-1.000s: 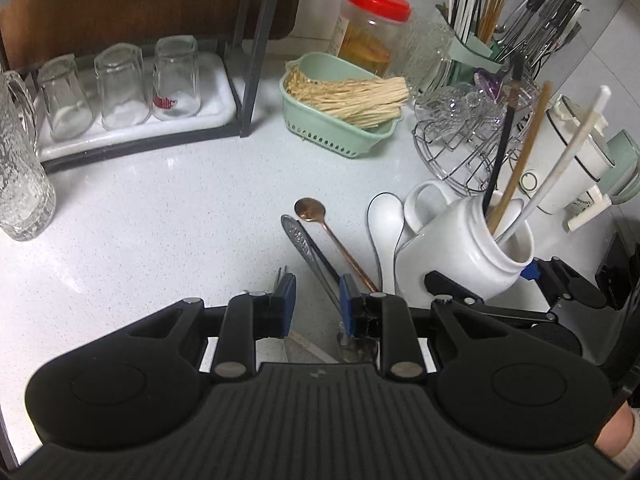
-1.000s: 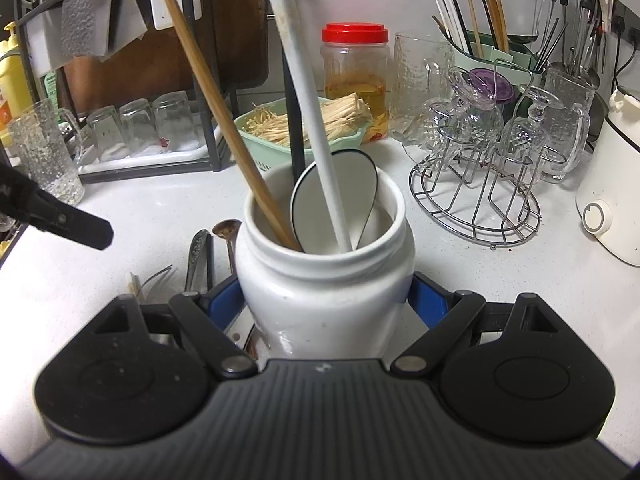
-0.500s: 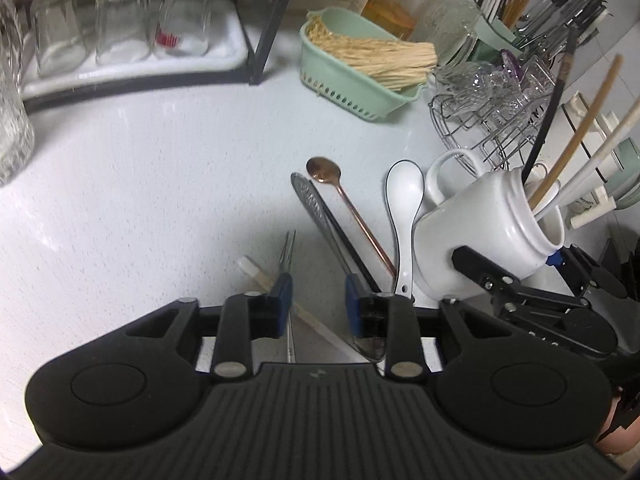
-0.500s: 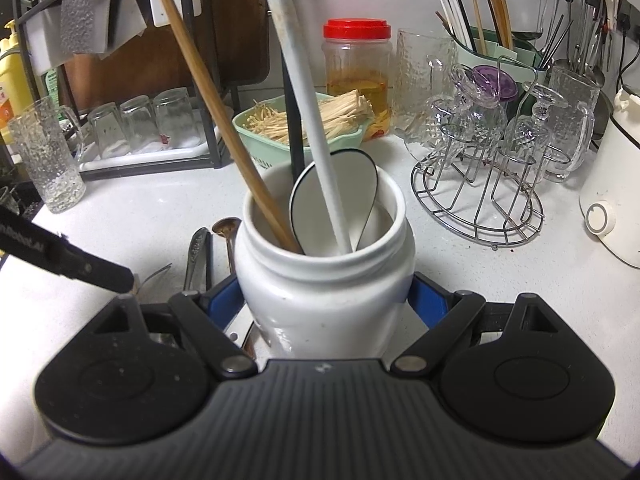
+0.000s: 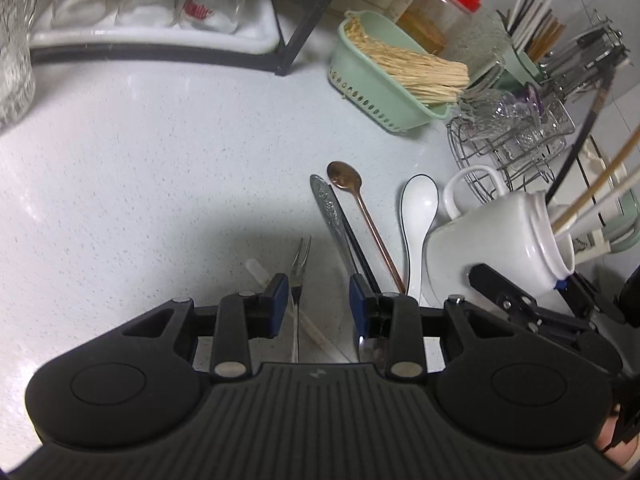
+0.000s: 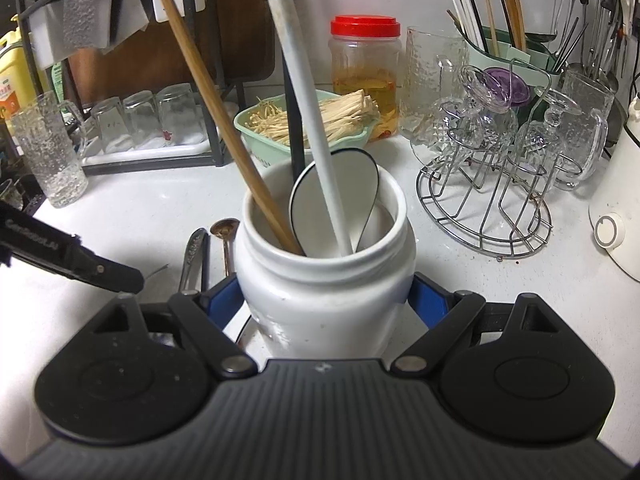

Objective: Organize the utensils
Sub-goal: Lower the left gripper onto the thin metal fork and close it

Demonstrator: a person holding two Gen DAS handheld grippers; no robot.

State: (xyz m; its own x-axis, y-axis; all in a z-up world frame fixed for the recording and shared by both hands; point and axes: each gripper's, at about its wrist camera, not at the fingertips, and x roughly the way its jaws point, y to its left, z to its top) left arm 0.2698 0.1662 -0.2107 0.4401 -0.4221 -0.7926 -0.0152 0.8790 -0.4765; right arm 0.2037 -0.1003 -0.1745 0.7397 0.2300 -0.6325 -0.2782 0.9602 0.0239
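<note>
My left gripper (image 5: 319,296) hovers low over the white counter with its jaws open. A small two-pronged fork (image 5: 301,256) lies between them, close to the left pad, with a white stick (image 5: 256,270) under it. To the right lie a silver handle (image 5: 326,204), a black chopstick (image 5: 356,240), a copper spoon (image 5: 345,176) and a white ceramic spoon (image 5: 418,208). My right gripper (image 6: 326,300) is shut on the white jar (image 6: 320,264), which tilts toward the camera. In the jar stand a wooden chopstick (image 6: 208,92), a white chopstick (image 6: 304,80) and a black-rimmed spoon (image 6: 332,192).
A green basket of pale sticks (image 5: 384,80), a red-lidded jar (image 6: 364,76) and a wire rack of glasses (image 6: 484,200) stand behind. At the back left, a tray of upturned glasses (image 5: 160,20) sits under a dark frame. A white appliance (image 6: 616,216) is at right.
My left gripper has sunk toward the counter and its jaws have widened; the small fork now lies between them. The right gripper and the jar have stayed still.
</note>
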